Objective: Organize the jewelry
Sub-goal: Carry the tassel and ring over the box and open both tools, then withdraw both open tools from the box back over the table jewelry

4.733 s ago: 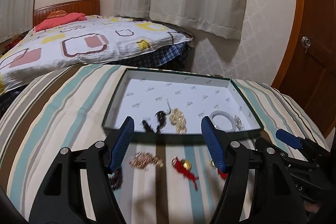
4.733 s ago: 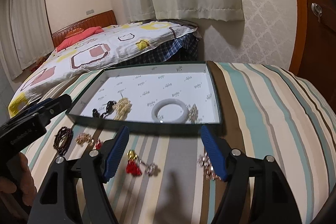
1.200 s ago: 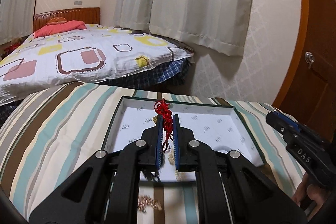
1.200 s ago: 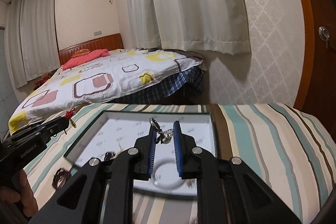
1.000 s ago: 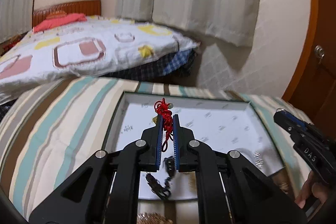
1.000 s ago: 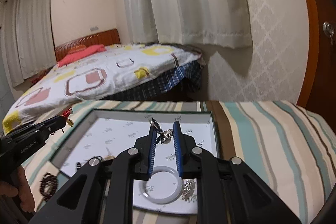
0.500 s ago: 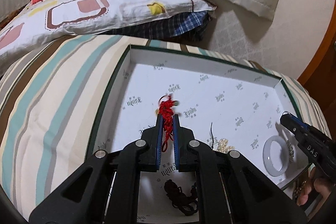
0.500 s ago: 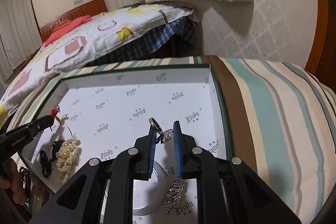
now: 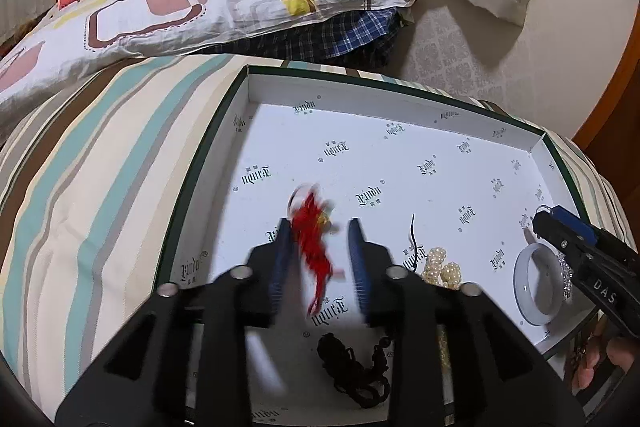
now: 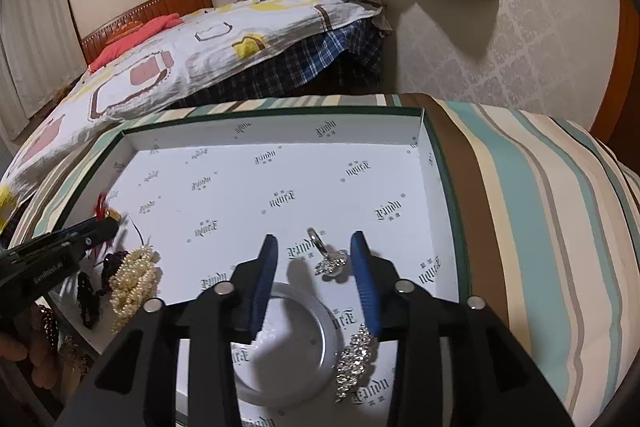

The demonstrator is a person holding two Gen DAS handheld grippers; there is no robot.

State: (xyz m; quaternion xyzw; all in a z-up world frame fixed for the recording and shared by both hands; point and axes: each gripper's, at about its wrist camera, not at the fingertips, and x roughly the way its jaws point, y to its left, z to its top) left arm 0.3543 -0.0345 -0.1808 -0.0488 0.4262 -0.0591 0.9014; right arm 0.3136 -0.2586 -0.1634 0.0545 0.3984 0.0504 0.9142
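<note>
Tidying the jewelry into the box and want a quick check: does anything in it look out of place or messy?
Nothing looks damaged. The red charm is blurred between the opening left hand-held gripper, seemingly dropping. The silver charm lies on the box floor between the opening right hand-held gripper. Pearls and dark beads sit bunched in loose heaps.

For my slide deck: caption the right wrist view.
Right tool opening over the white box, silver charm loose between its jaws.

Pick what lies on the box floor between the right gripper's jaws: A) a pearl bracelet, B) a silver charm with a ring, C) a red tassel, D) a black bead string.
B: the silver charm with a ring lies on the box floor inside the right gripper, whose jaws are opening.
</note>
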